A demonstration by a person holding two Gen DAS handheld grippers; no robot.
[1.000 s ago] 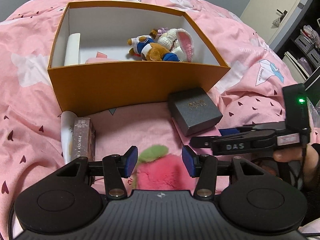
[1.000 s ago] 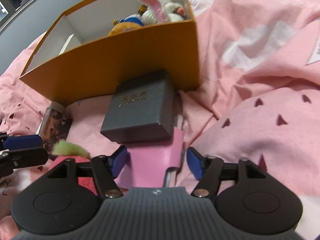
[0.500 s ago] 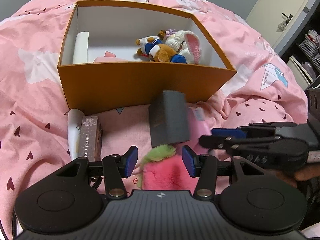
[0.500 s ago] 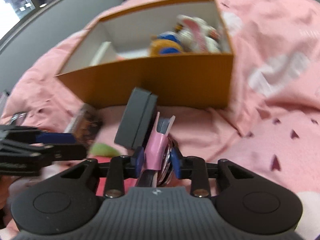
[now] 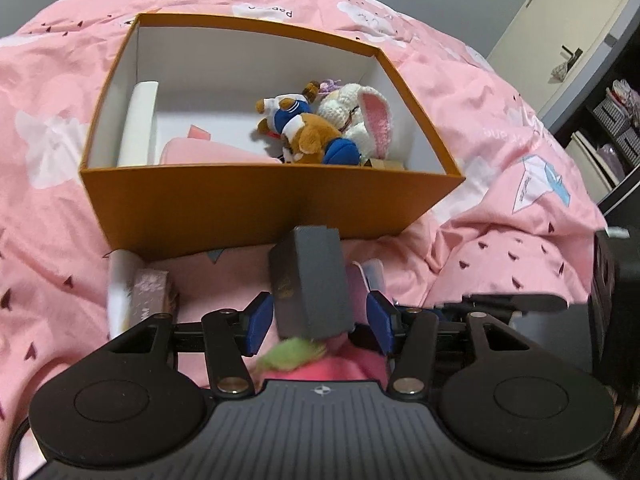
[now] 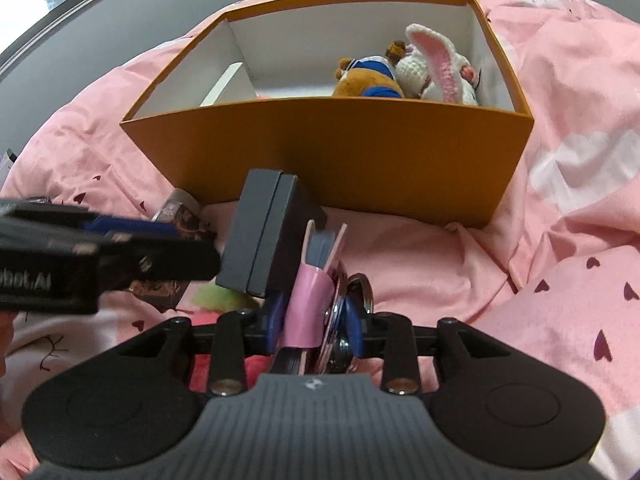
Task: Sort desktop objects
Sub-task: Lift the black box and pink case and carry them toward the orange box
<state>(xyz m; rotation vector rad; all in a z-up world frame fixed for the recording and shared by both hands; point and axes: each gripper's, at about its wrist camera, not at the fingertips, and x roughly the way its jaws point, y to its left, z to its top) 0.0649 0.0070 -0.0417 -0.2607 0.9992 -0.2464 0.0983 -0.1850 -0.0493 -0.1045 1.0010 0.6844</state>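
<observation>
My right gripper is shut on a pink ring notebook, held on edge above the bed. A dark grey box is tipped up on its side and leans against the notebook. In the left wrist view that grey box stands between the opening jaws of my left gripper; a gap shows at the right pad. A pink plush with a green tuft lies under the left gripper. Behind stands the orange box, holding a bear plush and a rabbit plush.
A photo card box and a white tube lie by the orange box's front left corner. A white block and a pink item sit inside the box. The pink duvet is rumpled on the right, near a door.
The right gripper closed on the pink notebook and lifted it, tipping the grey box from flat onto its edge. The left gripper moved forward from the pink plush to the box.
</observation>
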